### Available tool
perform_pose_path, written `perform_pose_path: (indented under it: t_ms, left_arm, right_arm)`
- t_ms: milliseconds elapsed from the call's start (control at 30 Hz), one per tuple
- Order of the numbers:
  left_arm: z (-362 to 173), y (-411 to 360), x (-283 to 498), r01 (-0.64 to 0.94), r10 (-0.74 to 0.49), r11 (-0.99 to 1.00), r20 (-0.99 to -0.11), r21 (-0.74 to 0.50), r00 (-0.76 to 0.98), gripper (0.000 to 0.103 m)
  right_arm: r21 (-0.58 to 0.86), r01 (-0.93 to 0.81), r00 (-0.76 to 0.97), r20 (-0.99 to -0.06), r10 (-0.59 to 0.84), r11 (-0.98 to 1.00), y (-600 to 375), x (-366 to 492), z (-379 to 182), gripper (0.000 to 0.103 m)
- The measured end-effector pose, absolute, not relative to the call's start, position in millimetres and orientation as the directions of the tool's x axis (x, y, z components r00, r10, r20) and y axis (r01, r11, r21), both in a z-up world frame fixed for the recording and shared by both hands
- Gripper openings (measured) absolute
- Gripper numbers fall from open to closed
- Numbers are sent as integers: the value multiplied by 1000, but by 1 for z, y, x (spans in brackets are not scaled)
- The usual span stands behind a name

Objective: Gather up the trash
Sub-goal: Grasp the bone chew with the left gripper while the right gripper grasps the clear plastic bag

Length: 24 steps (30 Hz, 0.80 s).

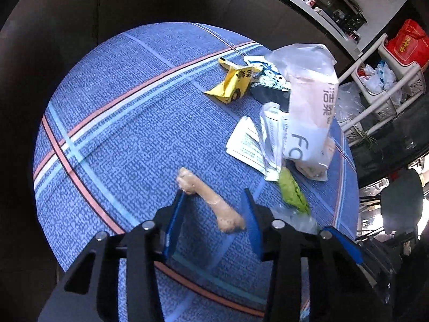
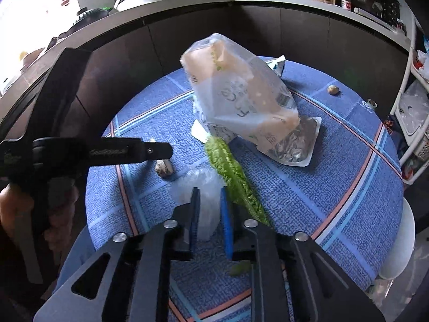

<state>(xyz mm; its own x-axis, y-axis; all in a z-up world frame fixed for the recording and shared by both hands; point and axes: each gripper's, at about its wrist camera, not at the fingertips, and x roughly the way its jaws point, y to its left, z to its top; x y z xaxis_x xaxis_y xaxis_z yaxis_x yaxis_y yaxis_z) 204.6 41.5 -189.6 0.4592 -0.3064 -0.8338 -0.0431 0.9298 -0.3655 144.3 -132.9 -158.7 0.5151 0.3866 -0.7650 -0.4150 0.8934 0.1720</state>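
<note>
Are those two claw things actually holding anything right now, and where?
The right gripper pinches the clear plastic bag by its near edge. The left gripper straddles the bone; a firm hold cannot be told.

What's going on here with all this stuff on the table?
A person is clearing trash off a blue table with two hand-held grippers. The left hand-held gripper straddles a bone, its pads at the bone's two ends. The right hand-held gripper is around a clear plastic wrap beside a lettuce leaf. Wrappers and a bag remain.
</note>
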Motion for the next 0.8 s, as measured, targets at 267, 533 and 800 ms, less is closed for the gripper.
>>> perform_pose_path:
  t_ms: [267,533,800]
  left_arm:
    - [-188,35,212,-8,-329,928,-828,-373,454,21]
    - [-183,39,207,23,-356,921,-816,-388,456,9]
    - [-149,36,183,77,-371,919,-786,-386,494,9]
  right_arm:
    - [190,-427,488,-775,402,884,-126,147,-167,25]
    - [225,-445,491,-749,446,867,-128,144,-155,1]
    - [215,-405,606,-665,437,889,-160,129,-109,1]
